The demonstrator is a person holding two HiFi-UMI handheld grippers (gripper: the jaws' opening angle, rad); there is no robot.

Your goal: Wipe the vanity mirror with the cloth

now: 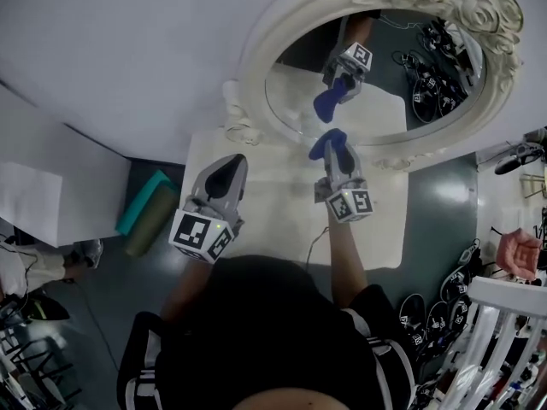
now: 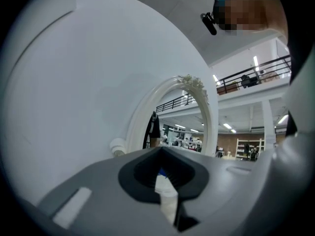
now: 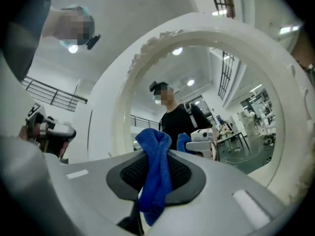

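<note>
An oval vanity mirror [image 1: 389, 88] in an ornate cream frame [image 1: 256, 67] stands at the back of a white table [image 1: 282, 225]. My right gripper [image 1: 335, 149] is shut on a blue cloth [image 1: 328, 140] and hovers just in front of the mirror's lower rim; their reflection shows in the glass. In the right gripper view the cloth [image 3: 156, 168] hangs bunched between the jaws of the right gripper [image 3: 155, 181], facing the mirror [image 3: 211, 107]. My left gripper [image 1: 228, 172] is shut and empty, left of the mirror and lower. From the left gripper [image 2: 165, 177] the mirror [image 2: 197, 132] stands ahead to the right.
A teal box with a rolled mat [image 1: 144, 205] lies on the floor left of the table. A white wall [image 1: 128, 49] rises behind. Cables and dark gear [image 1: 432, 310] clutter the floor at the right, near a white rack [image 1: 504, 340] and another person's hand [image 1: 519, 250].
</note>
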